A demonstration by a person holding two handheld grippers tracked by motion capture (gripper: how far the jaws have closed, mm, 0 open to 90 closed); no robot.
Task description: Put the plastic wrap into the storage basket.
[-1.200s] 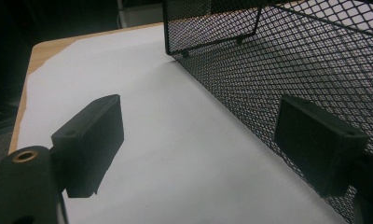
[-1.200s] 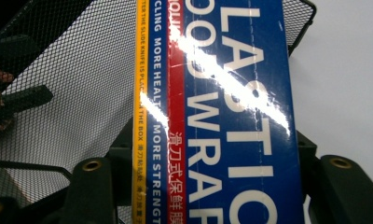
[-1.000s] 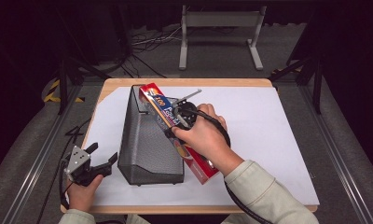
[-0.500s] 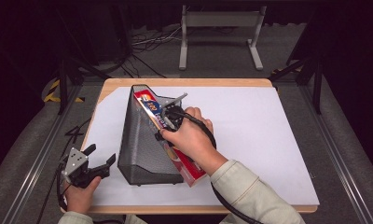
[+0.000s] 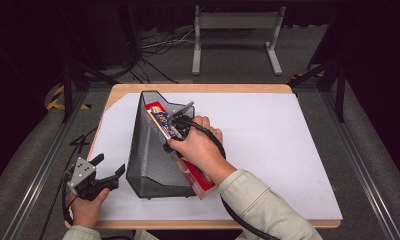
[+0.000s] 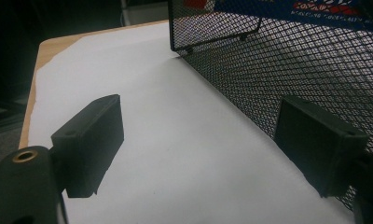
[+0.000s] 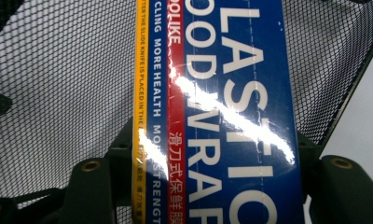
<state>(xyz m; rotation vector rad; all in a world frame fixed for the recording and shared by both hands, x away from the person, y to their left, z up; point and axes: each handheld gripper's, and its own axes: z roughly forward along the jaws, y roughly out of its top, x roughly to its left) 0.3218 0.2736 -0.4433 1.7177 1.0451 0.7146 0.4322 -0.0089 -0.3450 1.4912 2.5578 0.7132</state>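
Looking down from the high view first, I've got my right gripper (image 5: 179, 125) clamped across a long blue, red and yellow cardboard box of plastic wrap (image 5: 195, 176), which lies slanted half inside the black wire-mesh file holder (image 5: 148, 155). The holder lies on the white sheet (image 5: 288, 150) covering the wooden bench (image 5: 198, 88), toward its left edge. The box's far end sits within the mesh, its near end pokes out toward the bench's front edge. My left gripper (image 5: 108, 172) hangs off by the front left corner, apart from the mesh.

Over to the left gripper view: jaws spread wide, nothing between them, just white sheet (image 6: 175, 140). The mesh holder (image 6: 292, 70) runs along just beside the right-hand jaw; I can't tell whether it touches. Blue print of the box (image 6: 287, 7) glints through the wire at the top.

Right gripper view now: the box (image 7: 231, 116) fills the middle, lettering reading PLASTIC WRAP, and both jaws press its two long sides, so that's a firm grip. Mesh (image 7: 58, 84) behind it all round.

My read: I'm mid-insertion, feeding the box into the holder. Next I'd slide it deeper along the holder's length, keeping it level so the far corner doesn't snag the wire, and the left gripper may need to brace the holder against sliding.
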